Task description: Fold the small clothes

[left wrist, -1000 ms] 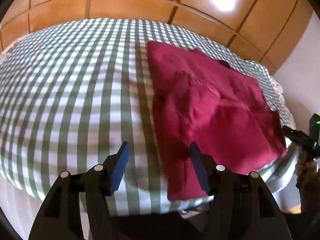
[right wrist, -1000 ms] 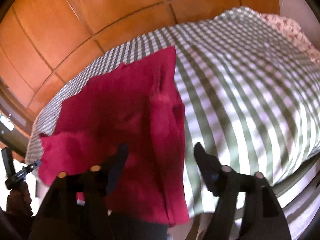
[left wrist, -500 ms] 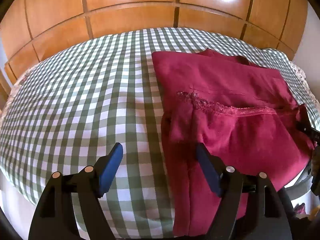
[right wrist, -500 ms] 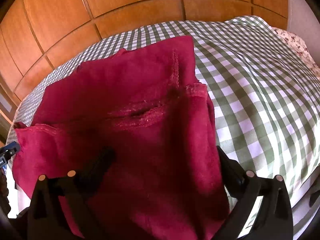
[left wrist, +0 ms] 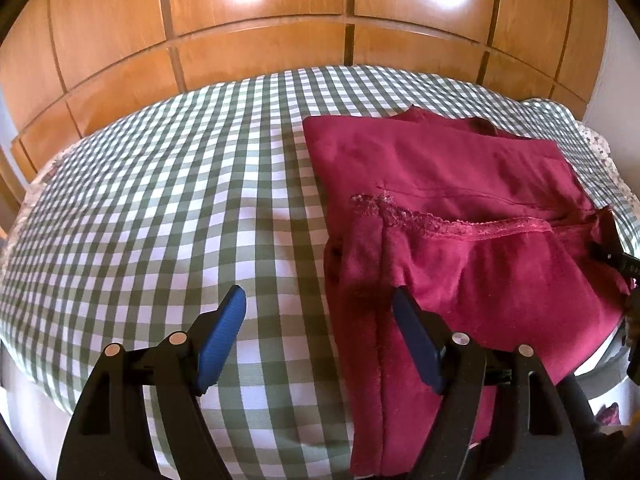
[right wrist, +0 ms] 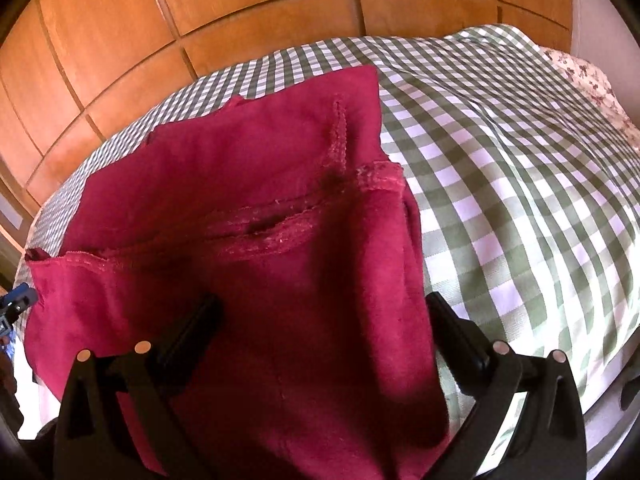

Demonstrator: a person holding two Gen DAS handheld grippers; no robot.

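left wrist view: left hand-held gripper (left wrist: pixel 318 312) wide apart over the bed (left wrist: pixel 160 208), holding nothing.
its blue pads (left wrist: pixel 224 332) straddle the near left edge of the folded crimson garment (left wrist: pixel 460 240), which lies on the green checked sheet before wooden panels (left wrist: pixel 256 12). right wrist view: right hand-held gripper (right wrist: pixel 322 316) wide apart over the garment's (right wrist: pixel 260 240) near right part, grasping nothing; a floral pillow (right wrist: pixel 592 80) lies far right.

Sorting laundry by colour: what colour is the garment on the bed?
Dark red garment, clearest in the left wrist view.
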